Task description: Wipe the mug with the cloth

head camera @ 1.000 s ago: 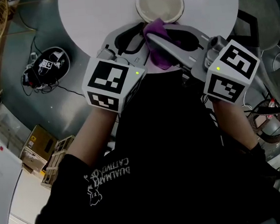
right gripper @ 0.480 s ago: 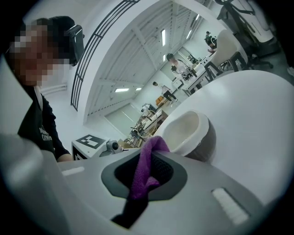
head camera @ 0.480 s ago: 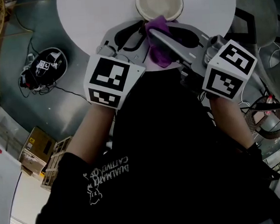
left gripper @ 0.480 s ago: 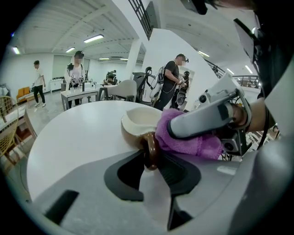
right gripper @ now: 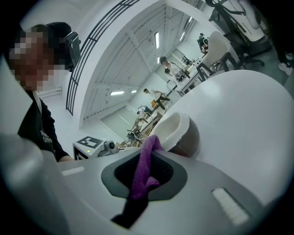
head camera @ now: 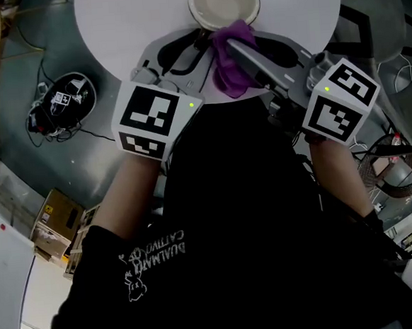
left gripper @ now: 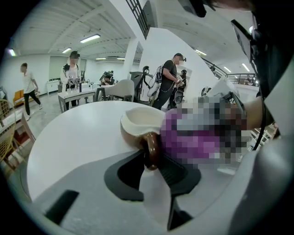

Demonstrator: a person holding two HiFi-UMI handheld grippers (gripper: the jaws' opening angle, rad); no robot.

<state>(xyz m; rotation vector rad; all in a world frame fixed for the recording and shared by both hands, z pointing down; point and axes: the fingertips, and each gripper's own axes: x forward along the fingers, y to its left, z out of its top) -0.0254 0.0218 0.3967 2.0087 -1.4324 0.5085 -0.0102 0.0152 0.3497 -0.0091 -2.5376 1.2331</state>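
A mug point(head camera: 223, 3), cream inside and brown outside, stands on the round white table point(head camera: 124, 25) near its front edge. My left gripper point(head camera: 200, 41) comes from the left and is shut on the mug's brown handle point(left gripper: 150, 149); the left gripper view shows the mug point(left gripper: 138, 125) just past the left gripper point(left gripper: 154, 158). My right gripper point(head camera: 234, 48) is shut on a purple cloth point(head camera: 233, 62), which hangs beside the mug at the handle side. In the right gripper view the cloth point(right gripper: 144, 170) runs up between the jaws of the right gripper point(right gripper: 149, 153) to the mug's rim point(right gripper: 177, 131).
On the grey floor to the left lie a black device with cables point(head camera: 62, 100) and cardboard boxes point(head camera: 54, 215). Wire and equipment crowd the right side point(head camera: 395, 174). Several people point(left gripper: 172, 80), chairs and tables stand far behind the table.
Both grippers keep their holds and have rolled slightly. The mug and table edge sit a little higher and further left in the head view.
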